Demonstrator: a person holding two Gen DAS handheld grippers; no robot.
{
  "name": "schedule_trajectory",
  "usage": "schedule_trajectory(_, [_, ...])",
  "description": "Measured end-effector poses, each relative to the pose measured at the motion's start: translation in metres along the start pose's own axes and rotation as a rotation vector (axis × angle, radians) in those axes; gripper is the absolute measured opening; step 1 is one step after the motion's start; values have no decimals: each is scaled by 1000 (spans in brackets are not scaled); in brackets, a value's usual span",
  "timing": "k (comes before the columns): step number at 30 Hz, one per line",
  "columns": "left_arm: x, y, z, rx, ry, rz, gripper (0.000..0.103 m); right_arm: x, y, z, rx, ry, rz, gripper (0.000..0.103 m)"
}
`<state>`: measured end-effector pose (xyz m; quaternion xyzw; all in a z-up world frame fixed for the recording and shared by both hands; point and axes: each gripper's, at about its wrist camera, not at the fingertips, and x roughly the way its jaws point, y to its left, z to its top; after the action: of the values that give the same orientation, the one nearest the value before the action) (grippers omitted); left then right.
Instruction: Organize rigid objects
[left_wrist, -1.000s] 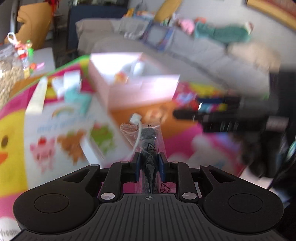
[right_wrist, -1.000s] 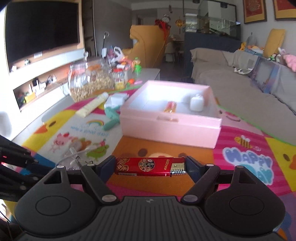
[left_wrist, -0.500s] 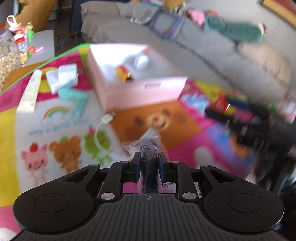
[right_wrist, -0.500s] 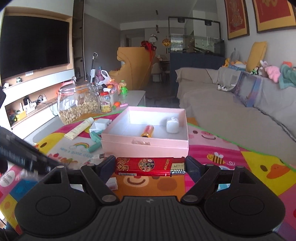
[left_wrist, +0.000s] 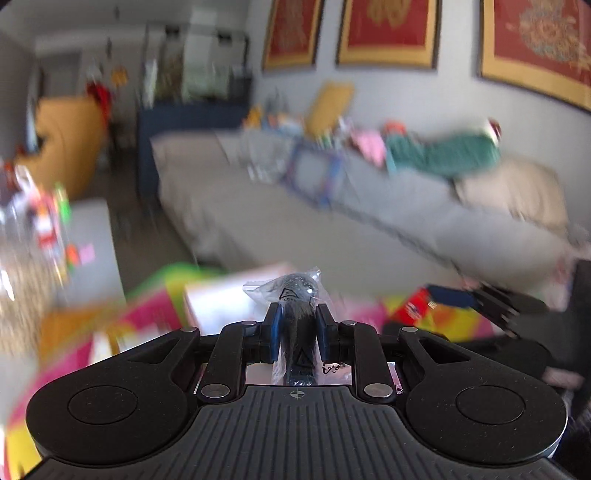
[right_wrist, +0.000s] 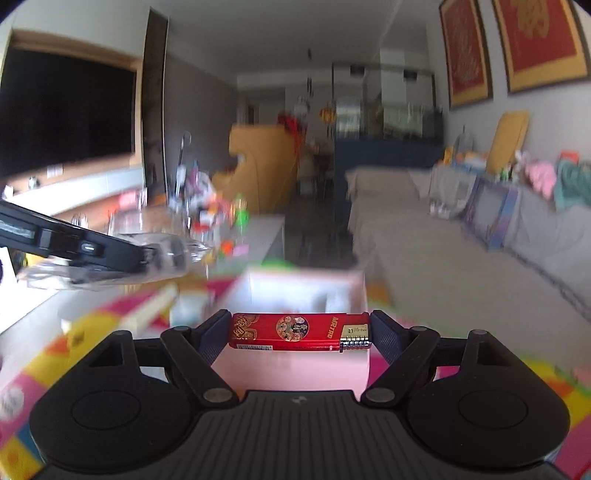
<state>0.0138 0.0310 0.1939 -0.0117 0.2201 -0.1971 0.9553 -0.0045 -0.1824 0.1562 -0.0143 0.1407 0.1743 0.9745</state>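
My left gripper is shut on a clear plastic bag with a black item inside, held above the mat. My right gripper is shut on a red lighter, held crosswise between the pads just in front of the pink box. The pink box shows blurred in the left wrist view, below and beyond the bag. The left gripper with its bag appears at the left of the right wrist view. The right gripper with the lighter appears at the right of the left wrist view.
A colourful play mat covers the low table. A cream tube lies left of the box. A glass jar and small bottles stand at the far left. A grey sofa runs behind.
Both grippers have risen and tilted up, so the views now show more room and less mat. The right gripper moved closer to the pink box. Each still holds its item.
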Motion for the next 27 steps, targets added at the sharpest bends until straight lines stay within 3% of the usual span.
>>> schedule_trajectory(5, [32,6,48,51,-152,7,23,37,2,55,-53,-125,-61,82])
schedule_trajectory(7, [57,17,56,23,-124,-3,24,57,-2,62,-60,-112,-39,83])
schedule_trajectory(10, [90,38,47,-75,-61,6,24,86,-12,60,-34,-13,-41,84])
schedule_trajectory(17, [100,91,-17,-201,-2,37,24,93,-23,8,34,155,24,84])
schedule_trajectory(22, [87,121,-64,-222,50,196,24,88,-5,-41,-2,273,95,84])
schedule_trajectory(27, [77,164,-95,-497,154,232,24,86,13,-75,-9,326,110,84])
